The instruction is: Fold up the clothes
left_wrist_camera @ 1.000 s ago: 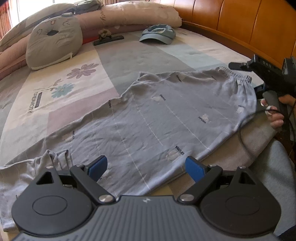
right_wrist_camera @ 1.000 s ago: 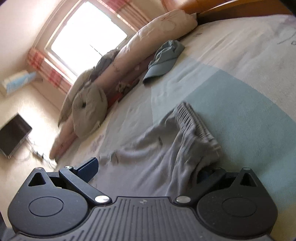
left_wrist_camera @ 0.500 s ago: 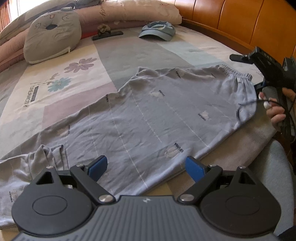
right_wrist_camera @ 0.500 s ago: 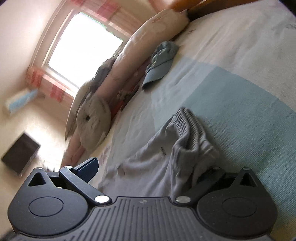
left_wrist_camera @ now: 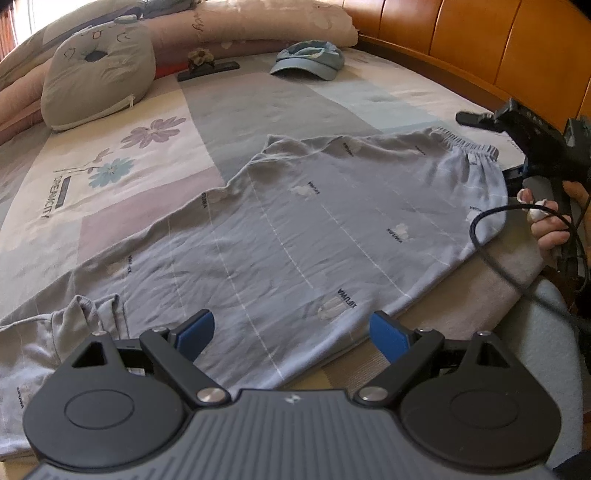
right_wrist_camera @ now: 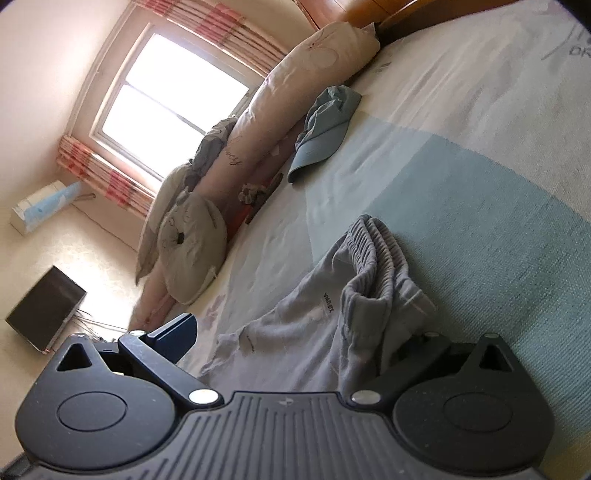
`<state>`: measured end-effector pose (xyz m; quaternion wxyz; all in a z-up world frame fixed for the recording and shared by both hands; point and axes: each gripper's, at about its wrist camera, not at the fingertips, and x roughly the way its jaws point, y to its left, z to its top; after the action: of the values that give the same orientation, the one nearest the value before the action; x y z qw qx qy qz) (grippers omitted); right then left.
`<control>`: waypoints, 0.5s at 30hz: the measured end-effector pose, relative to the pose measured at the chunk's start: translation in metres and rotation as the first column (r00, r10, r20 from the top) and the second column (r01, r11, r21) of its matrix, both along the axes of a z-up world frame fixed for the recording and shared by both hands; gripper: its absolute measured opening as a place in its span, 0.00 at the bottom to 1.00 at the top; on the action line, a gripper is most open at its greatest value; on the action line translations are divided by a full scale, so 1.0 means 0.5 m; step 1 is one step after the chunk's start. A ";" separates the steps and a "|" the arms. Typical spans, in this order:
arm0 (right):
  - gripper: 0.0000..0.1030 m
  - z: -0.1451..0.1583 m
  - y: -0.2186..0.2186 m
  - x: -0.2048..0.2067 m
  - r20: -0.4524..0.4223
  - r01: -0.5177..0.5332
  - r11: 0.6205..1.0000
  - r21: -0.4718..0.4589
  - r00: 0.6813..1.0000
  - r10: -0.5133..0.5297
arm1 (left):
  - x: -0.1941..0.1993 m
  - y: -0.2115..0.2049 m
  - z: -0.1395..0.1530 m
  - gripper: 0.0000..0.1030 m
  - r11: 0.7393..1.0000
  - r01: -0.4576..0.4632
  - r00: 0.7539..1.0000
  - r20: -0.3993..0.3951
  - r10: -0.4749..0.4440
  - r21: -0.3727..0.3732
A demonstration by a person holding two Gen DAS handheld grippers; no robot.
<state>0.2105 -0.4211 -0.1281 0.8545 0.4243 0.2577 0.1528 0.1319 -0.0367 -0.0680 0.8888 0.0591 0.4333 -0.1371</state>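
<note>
Trousers (left_wrist_camera: 295, 229) spread flat on bed (left_wrist_camera: 258, 99)

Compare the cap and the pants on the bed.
The cap is small and teal; the pants are large, pale grey-blue with printed marks. The cap sits far off by the rolled bedding; the pants lie spread out near both grippers. The cap is untouched; the pants' waistband sits bunched between the closing right gripper's fingers. Both rest on the bed.

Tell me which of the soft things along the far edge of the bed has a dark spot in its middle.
The grey round cushion, left of the long pink rolled quilt, which has only faint print.
</note>
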 end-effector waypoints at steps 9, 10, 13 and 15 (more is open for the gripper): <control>0.57 -0.010 0.001 -0.009 -0.054 0.052 0.992 -0.116 0.997 -0.059 | -0.001 0.009 0.003 0.88 1.000 -0.014 1.000 0.003 0.014 -0.007; 0.58 -0.006 0.008 -0.006 -0.066 0.058 0.989 -0.137 0.996 -0.067 | -0.002 0.009 0.003 0.88 1.000 -0.013 1.000 0.003 0.013 -0.009; 0.58 -0.008 0.013 -0.002 -0.064 0.078 0.985 -0.156 0.994 -0.089 | -0.006 0.010 0.004 0.88 1.000 -0.007 1.000 0.006 0.007 -0.010; 0.40 -0.015 0.010 -0.003 -0.066 0.098 0.983 -0.157 0.992 -0.109 | -0.008 0.015 0.005 0.88 1.000 -0.009 1.000 0.007 0.009 -0.012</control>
<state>0.2089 -0.4164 -0.1354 0.8813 0.3754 0.2778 0.0721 0.1279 -0.0292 -0.0657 0.8914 0.0525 0.4294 -0.1355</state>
